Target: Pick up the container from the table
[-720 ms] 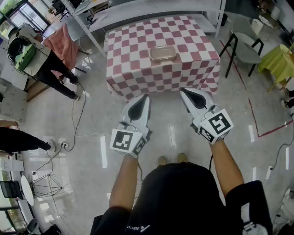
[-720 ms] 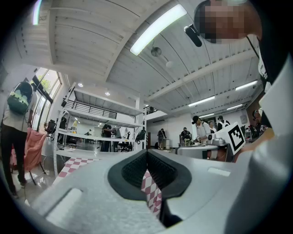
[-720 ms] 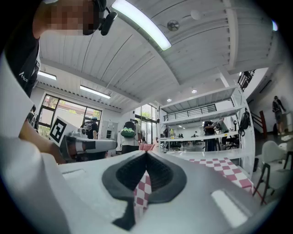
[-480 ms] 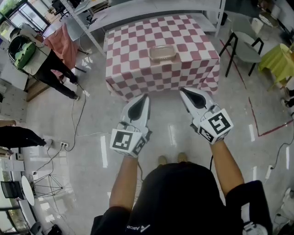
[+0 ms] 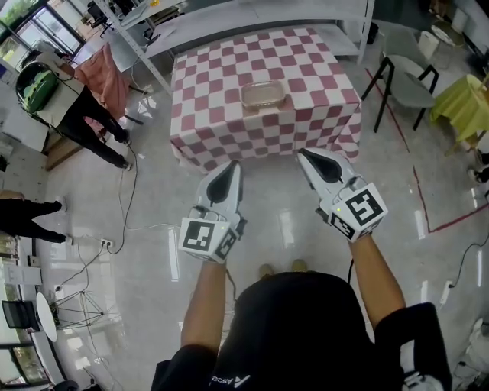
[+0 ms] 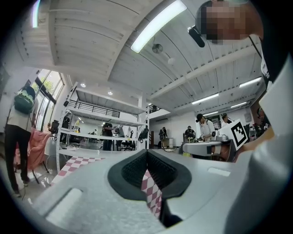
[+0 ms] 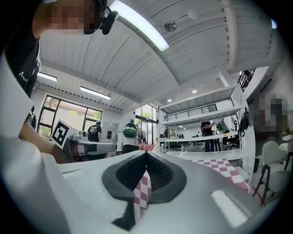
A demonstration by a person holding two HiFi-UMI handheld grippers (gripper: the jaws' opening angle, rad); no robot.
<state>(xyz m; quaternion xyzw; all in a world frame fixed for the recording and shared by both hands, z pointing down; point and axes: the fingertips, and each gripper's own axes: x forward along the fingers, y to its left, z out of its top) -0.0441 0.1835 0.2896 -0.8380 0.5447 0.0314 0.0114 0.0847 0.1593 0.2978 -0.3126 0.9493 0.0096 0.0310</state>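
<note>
A clear, shallow rectangular container [image 5: 263, 95] sits near the front middle of a table covered in a red-and-white checked cloth [image 5: 214, 76]. Both grippers hang in the air in front of the table, well short of the container. My left gripper [image 5: 231, 164] is shut and empty, pointing level at the table's front drape. My right gripper [image 5: 302, 153] is shut and empty too, level beside it. In the left gripper view the jaws [image 6: 147, 153] meet with only checked cloth seen beyond; the right gripper view shows the same [image 7: 146, 154]. The container is hidden in both gripper views.
A chair [image 5: 405, 80] and a yellow-green covered table [image 5: 462, 103] stand to the right. People [image 5: 72, 99] stand at the left near a cable and socket [image 5: 107, 241] on the floor. Metal shelving [image 5: 229, 15] runs behind the table. Red tape lines [image 5: 428, 206] mark the floor.
The table and container have shifted slightly left and up in the head view. The left gripper has drifted a little left; both stay shut. A person at the left has walked.
</note>
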